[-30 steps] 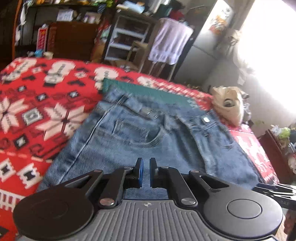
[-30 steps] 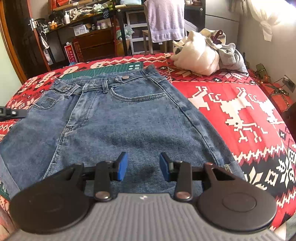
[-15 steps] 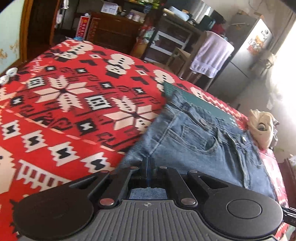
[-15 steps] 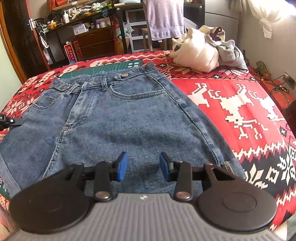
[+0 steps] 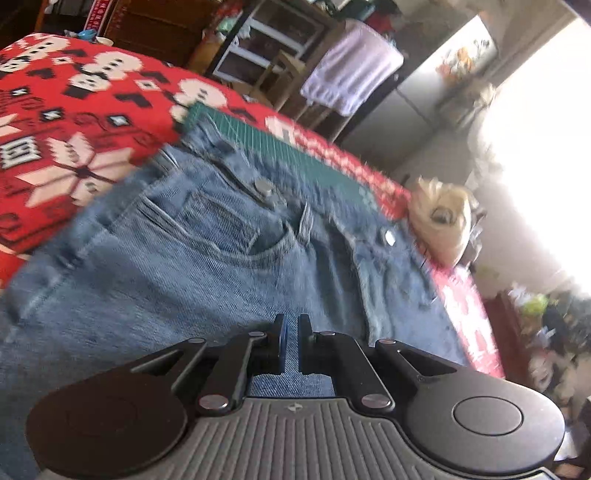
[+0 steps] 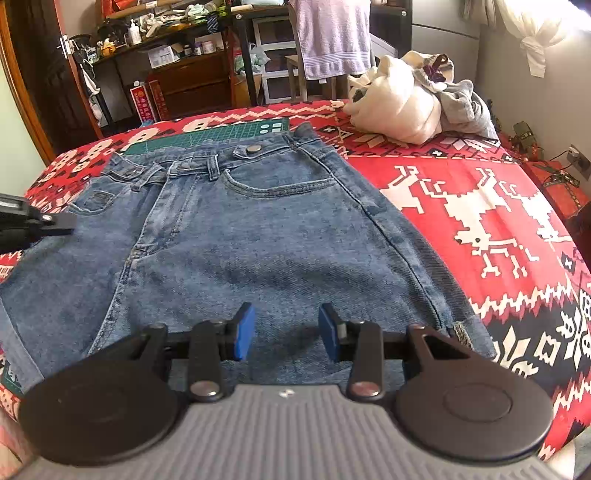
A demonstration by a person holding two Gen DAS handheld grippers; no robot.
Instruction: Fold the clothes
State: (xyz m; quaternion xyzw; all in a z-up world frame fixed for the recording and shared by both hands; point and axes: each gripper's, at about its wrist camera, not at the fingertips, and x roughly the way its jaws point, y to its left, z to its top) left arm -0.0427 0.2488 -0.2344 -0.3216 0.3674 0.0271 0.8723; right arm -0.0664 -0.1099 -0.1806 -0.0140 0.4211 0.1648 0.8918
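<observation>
Shorts (image 6: 236,236) lie flat on the blanket (image 6: 480,206), still unfolded; left gripper (image 5: 291,343) nearly closed and empty, right gripper (image 6: 286,330) apart above the hem, so next needs a grasp.

Cluttered shelves (image 6: 177,48), bright curtained window (image 6: 535,33)

Our left gripper (image 5: 291,343) and right gripper (image 6: 286,332) look the same: ribbed grey body, two round black discs, black linkage arms with silver screws, and blue pads (image 6: 243,330) on the jaws.
</observation>
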